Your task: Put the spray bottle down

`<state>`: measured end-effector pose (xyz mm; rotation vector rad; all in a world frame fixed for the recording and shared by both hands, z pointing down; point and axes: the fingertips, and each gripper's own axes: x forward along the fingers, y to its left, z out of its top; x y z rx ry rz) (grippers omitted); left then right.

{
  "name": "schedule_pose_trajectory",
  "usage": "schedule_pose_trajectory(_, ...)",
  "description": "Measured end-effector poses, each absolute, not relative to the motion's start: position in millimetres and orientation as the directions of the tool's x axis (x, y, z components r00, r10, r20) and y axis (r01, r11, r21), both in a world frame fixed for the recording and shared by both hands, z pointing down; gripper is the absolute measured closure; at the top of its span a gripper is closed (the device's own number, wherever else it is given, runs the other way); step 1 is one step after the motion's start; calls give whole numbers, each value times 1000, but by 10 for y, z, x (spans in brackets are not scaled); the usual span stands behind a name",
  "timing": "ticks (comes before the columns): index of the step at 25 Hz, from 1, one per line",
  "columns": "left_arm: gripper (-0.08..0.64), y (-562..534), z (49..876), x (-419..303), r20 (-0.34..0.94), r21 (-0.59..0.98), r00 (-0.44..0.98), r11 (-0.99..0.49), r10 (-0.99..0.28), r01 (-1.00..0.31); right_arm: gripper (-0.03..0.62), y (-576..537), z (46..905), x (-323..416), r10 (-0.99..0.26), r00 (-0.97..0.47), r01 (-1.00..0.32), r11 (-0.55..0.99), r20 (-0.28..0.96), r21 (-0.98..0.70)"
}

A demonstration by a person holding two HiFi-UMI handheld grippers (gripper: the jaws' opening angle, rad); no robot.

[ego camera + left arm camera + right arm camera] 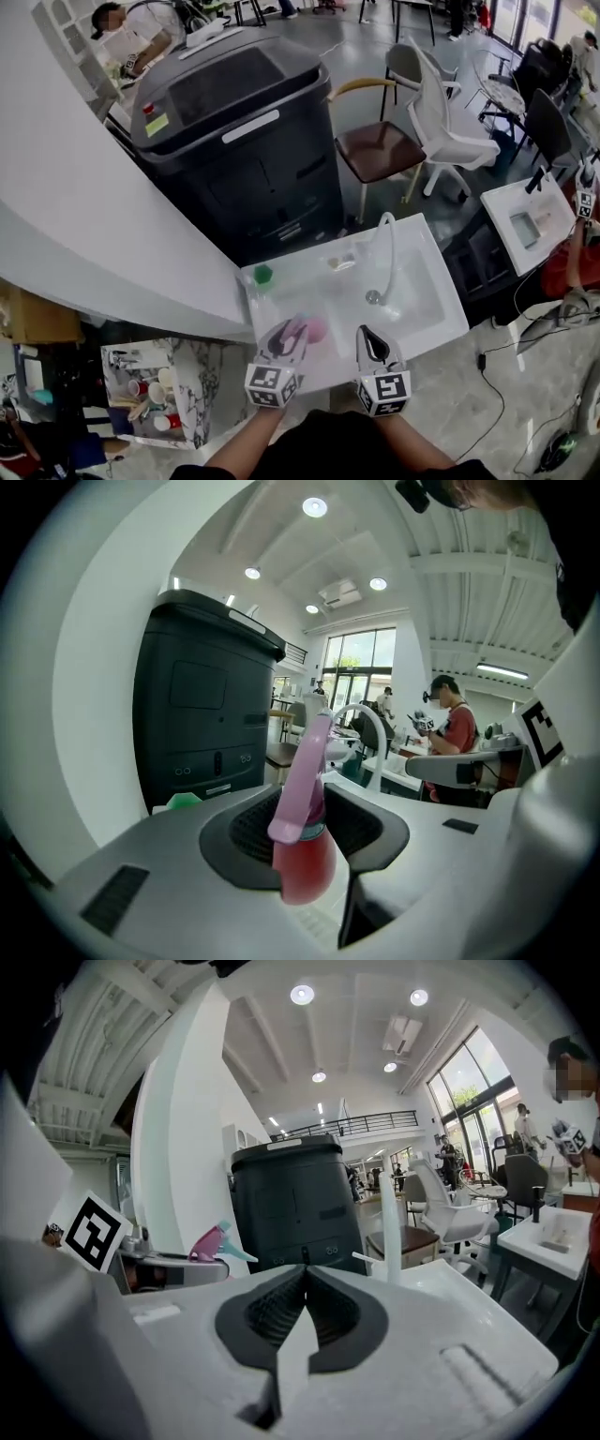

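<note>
Far left, on the floor: marbled box (183,361) holding cups. Behind it, a big black cabinet (234,122).

Left tongs (289,330) (309,808): clenched on the pink spray bottle (316,329) (305,860), pads against its neck just under the trigger head. Bottle near upright, reddish liquid in the body, nozzle pointing away. It sits over the front left part of the white bench (286,295); whether its base touches the top, cannot tell. Its head also shows from the right gripper view (214,1241).

Back left corner of the bench: small green object (263,274). Middle: curved white faucet (386,253) over the basin (417,295).

Right tongs (370,335) (303,1274): jaws pressed together, nothing between them, just beside the left pair at the bench's front edge.

Beyond: brown-seated chair (380,150).
</note>
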<state>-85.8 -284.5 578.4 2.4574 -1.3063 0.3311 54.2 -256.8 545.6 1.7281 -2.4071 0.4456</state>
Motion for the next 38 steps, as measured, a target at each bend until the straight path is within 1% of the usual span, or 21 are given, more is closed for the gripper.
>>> schedule_pose_trajectory(5,407,-3388,5878,-760,367,168,508,-481,-780,-860,594,-3053,5529,488,-876,-379,-925,349,299,-152)
schedule_pose_trajectory(11,407,-3904,6082,-686,390,150,470,-449,-792,-881,594,-3545,5641,502,-867,-386,-923,357,314,-145)
schedule_pose_trajectory(17,407,-4363,6324,-673,414,159,433,-405,-800,-900,594,-3896,5657,305,-846,-436,-898,433,308,-84)
schedule_pose_trajectory(20,407,-4552,6476,-667,437,155,413,-386,-799,-909,594,-4037,5694,290,-835,-450,-892,438,318,-114)
schedule_pose_trajectory(26,407,-4897,6734,-660,468,102,383,-382,-797,-919,594,-4117,5774,164,-792,-511,-856,504,334,-115)
schedule_pose_trajectory(32,408,-5146,6944,-672,474,39,361,-390,-803,-920,594,-4231,5861,179,-777,-521,-851,504,353,-145)
schedule_pose_trajectory(38,407,-5186,6916,-481,445,-1,385,-430,-809,-903,594,-4326,5951,251,-768,-525,-850,500,368,-168)
